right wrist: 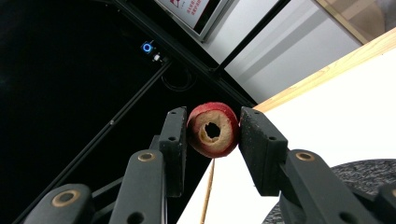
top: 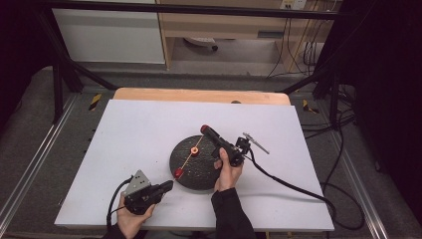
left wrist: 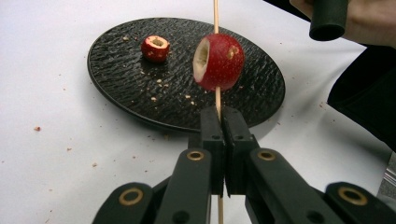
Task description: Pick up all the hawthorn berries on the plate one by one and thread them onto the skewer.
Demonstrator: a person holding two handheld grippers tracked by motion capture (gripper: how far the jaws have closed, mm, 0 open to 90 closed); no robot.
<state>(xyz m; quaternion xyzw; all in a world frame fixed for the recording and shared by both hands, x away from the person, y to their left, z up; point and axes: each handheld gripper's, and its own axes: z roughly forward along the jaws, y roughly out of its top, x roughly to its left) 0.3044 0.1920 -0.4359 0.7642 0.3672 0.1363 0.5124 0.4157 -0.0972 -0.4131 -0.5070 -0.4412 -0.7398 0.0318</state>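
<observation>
White tabletop (top: 149, 129) runs across the middle of the high view, with a black plate (top: 185, 172) at its centre. The left gripper (left wrist: 219, 116) is clamped tight on a thin wooden skewer (left wrist: 215, 14), which in the high view slants from lower left toward upper right over the plate. A red fruit piece (left wrist: 219, 61) is already threaded on it just past the jaws, and another cored piece (left wrist: 155, 48) lies on the plate at upper left of the left gripper view. The right gripper (right wrist: 213, 130) holds a cored red slice (right wrist: 213, 129) between its pads, at the skewer's far, upper-right end. Its hole faces that gripper's camera, and the skewer (right wrist: 207, 193) rises toward it from below; whether the tip has entered the hole I cannot quite tell. The next push probably depends on hole and stick lining up. No writing is legible; a red-and-white sign at the top of the right gripper view is too blurred.
</observation>
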